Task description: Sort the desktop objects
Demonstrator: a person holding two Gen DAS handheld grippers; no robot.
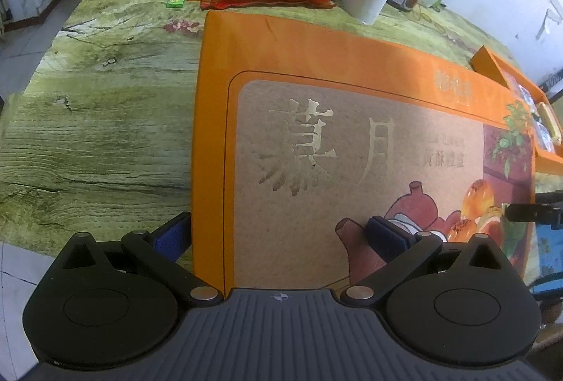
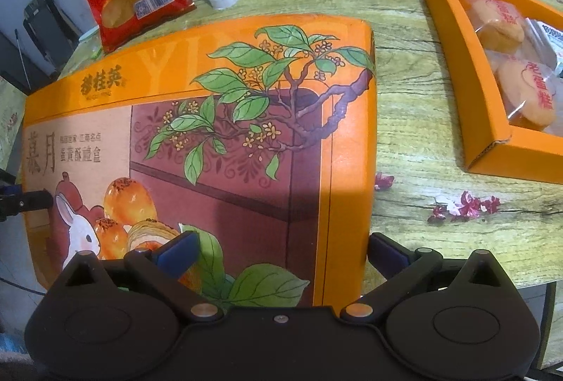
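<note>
Now both hand-held grippers, left (image 1: 278, 233) and right (image 2: 281, 254), are sitting wide apart over the big, stiff, light-looking orange box lid (image 2: 197, 120), best held by its edges.

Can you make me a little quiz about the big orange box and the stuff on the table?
1. True or false: the orange lid already covers the orange tray.
2. What animal is drawn on the lid? A) cat B) rabbit C) bird
3. How do the left gripper and the right gripper stand at the lid?

Key
1. False: the tray sits apart, open, with wrapped cakes showing.
2. B
3. Each has open jaws straddling one side edge of the lid.
</note>
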